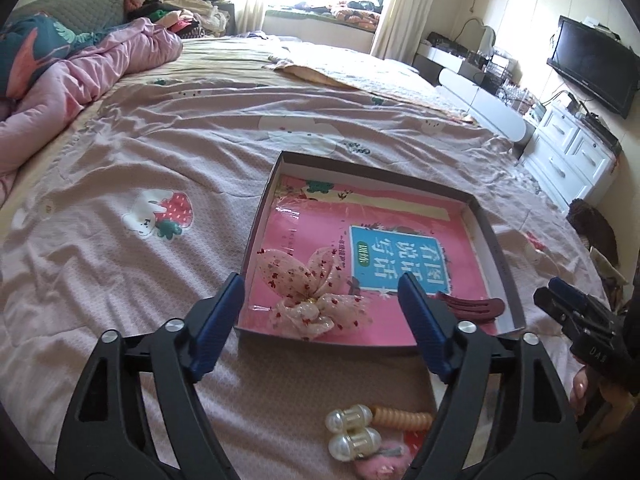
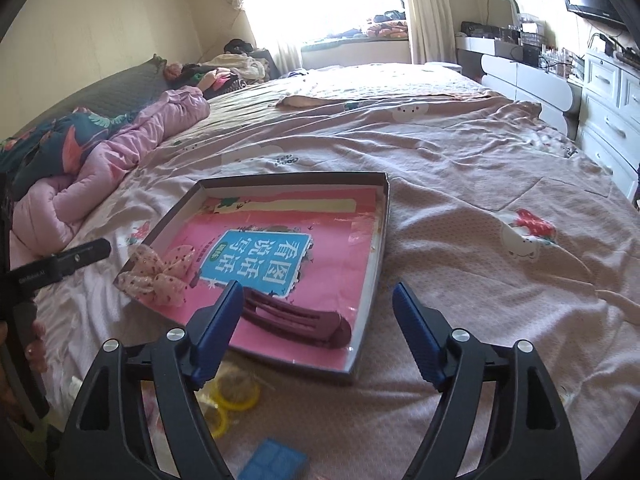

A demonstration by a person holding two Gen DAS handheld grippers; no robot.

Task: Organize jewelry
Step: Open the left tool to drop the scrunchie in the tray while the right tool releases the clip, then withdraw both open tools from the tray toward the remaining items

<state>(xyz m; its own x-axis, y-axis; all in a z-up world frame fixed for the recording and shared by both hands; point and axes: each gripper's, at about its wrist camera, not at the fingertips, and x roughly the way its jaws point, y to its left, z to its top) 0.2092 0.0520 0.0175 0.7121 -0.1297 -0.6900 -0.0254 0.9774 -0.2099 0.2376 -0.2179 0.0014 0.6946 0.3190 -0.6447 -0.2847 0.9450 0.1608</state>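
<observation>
Pearl hair ties (image 1: 352,432) lie on the bed (image 1: 120,168) at six o'clock of the box (image 1: 500,256), below the left tool (image 1: 320,300), whose jaws stand wide and empty. They look light, hard and slippery, so grip the ribbed middle. Right tool (image 2: 318,304) hangs wide, holding nothing.

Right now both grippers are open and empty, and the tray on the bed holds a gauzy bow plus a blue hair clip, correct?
Not quite: the hair clip in the tray is dark maroon, not blue, as the right wrist view shows. The rest stands: the left gripper and right gripper are open and empty, and the gauzy bow lies in the tray.
</observation>
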